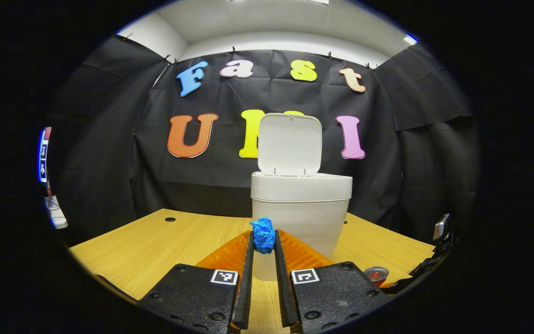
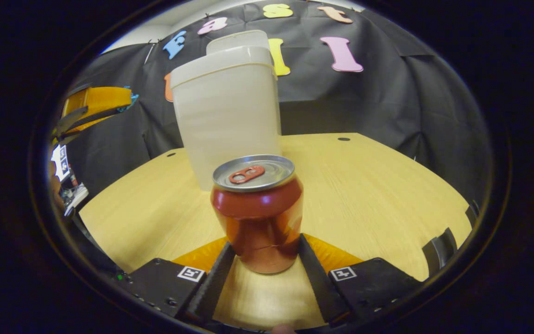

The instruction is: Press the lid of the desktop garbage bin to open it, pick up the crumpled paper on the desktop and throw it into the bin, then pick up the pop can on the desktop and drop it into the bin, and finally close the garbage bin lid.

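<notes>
The white bin (image 1: 301,204) stands on the wooden desk with its lid (image 1: 290,144) tipped up and open. My left gripper (image 1: 263,241) is shut on the blue crumpled paper (image 1: 263,233), held above the desk just in front of the bin and below its rim. The red pop can (image 2: 257,213) stands upright on the desk in front of the bin (image 2: 227,111). My right gripper (image 2: 266,246) has a finger against each side of the can's lower half. In the right gripper view, the left gripper (image 2: 125,103) hangs high at the left.
The wooden desk (image 2: 364,195) stretches out to the right of the bin, with small round holes near its back edge. Black cloth walls close in the back and sides. The can (image 1: 376,274) sits low at the right in the left gripper view.
</notes>
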Demonstrator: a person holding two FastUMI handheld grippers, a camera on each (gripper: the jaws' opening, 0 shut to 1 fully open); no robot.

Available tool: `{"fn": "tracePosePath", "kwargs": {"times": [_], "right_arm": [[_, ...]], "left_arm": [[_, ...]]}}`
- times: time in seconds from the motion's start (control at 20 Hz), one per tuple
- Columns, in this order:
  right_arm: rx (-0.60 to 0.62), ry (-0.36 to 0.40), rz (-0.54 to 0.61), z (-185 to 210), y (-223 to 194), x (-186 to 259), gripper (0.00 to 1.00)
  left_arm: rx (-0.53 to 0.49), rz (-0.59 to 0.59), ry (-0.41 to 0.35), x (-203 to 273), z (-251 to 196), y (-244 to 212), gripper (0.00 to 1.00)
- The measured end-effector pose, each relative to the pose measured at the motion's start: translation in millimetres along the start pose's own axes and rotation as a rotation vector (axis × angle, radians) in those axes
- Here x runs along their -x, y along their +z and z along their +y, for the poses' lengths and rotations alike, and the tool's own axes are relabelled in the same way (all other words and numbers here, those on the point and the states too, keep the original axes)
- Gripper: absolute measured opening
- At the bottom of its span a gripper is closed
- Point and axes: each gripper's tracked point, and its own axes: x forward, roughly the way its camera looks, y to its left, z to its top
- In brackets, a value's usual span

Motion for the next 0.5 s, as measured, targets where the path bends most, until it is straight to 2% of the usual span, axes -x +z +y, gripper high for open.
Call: {"fn": "tracePosePath", "kwargs": {"times": [0.15,0.5], "right_arm": [[0.025,0.01,-0.045,-4.3,14.7,6.4,0.81],[0.021,-0.004,-0.147,-28.8,50.3,18.5,0.81]], "left_arm": [[0.015,-0.013,-0.018,-5.8,-6.8,14.9,0.28],[-0.048,-0.116,-0.053,-38.3,-21.4,84.5,0.28]]}}
